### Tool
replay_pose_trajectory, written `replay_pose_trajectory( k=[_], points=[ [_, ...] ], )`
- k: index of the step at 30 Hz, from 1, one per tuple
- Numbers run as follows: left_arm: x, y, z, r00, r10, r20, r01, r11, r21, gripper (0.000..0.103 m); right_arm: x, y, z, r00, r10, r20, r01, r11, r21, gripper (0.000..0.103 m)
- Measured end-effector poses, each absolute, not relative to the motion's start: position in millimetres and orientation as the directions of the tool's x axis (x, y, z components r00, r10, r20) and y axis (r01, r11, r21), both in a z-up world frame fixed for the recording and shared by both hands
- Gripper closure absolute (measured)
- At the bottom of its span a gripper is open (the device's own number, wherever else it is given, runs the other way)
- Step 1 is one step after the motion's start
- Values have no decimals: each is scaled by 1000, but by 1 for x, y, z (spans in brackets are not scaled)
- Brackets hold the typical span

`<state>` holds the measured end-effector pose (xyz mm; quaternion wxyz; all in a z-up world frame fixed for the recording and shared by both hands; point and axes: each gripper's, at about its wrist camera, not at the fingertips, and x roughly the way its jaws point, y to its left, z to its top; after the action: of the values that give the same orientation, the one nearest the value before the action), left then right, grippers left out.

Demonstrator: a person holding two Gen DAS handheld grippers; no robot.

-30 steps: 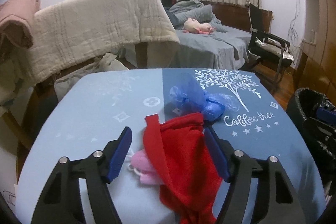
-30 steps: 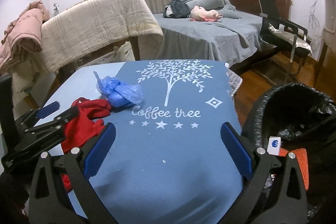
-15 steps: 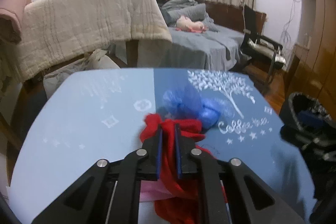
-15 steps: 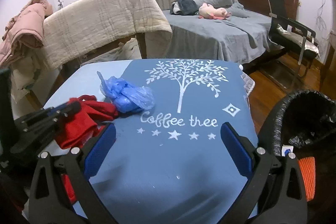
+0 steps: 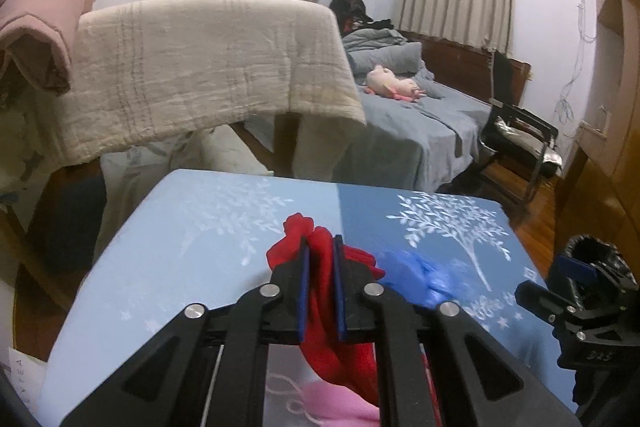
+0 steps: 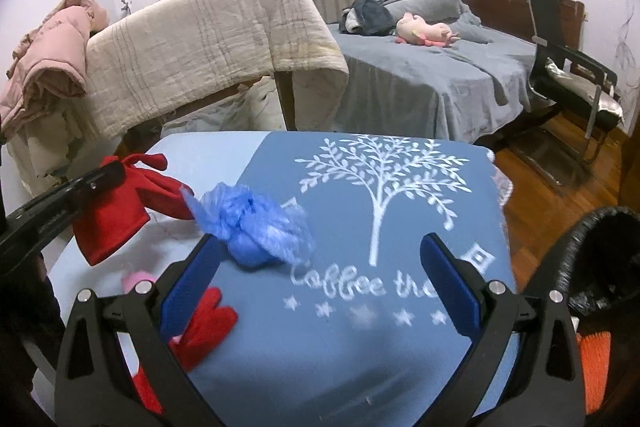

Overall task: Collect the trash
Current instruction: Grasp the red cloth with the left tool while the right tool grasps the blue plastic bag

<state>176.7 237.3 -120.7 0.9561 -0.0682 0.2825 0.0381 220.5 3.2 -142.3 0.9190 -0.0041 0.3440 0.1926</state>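
My left gripper [image 5: 319,247] is shut on a red cloth [image 5: 340,343] and holds it lifted off the blue table [image 5: 180,247]; the same red cloth [image 6: 112,211] hangs from the left gripper [image 6: 108,173] at the left of the right wrist view. A crumpled blue plastic bag [image 6: 256,227] lies on the table just ahead of my right gripper's left finger. My right gripper [image 6: 316,267] stands open over the "Coffee tree" print with nothing between its pads. The blue bag [image 5: 420,279] also shows to the right of the left gripper.
A black-lined trash bin [image 6: 600,259] stands at the table's right edge. A pink item [image 5: 332,407] lies under the red cloth. A chair draped with a beige blanket [image 5: 208,67], a bed [image 6: 420,67] and a black chair [image 6: 568,75] lie beyond the table.
The left gripper shut on the red cloth and lifted it up off the table. The right gripper moved left, closer to the blue bag.
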Motion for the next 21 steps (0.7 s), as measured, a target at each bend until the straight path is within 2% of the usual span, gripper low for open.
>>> replay_pose_trajectory(
  k=[10, 17, 18, 20, 21],
  points=[
    [195, 255, -146, 804, 91, -588, -157, 986, -62, 93, 256, 52, -166, 637, 378, -672, -407, 905, 123, 6],
    [193, 269, -153, 791, 116, -601, -184, 981, -53, 93, 279, 77, -192, 560, 380, -737, -423, 895, 141, 7],
    [193, 270, -154, 789, 116, -603, -185, 981, -53, 93, 280, 78, -195, 547, 386, -743, -423, 893, 152, 11],
    [193, 271, -155, 787, 112, -607, -182, 982, -54, 93, 284, 81, -199, 489, 437, -755, -453, 867, 209, 48],
    [193, 271, -156, 786, 108, -609, -178, 982, -56, 93, 284, 82, -199, 472, 453, -756, -463, 858, 224, 50]
  ],
)
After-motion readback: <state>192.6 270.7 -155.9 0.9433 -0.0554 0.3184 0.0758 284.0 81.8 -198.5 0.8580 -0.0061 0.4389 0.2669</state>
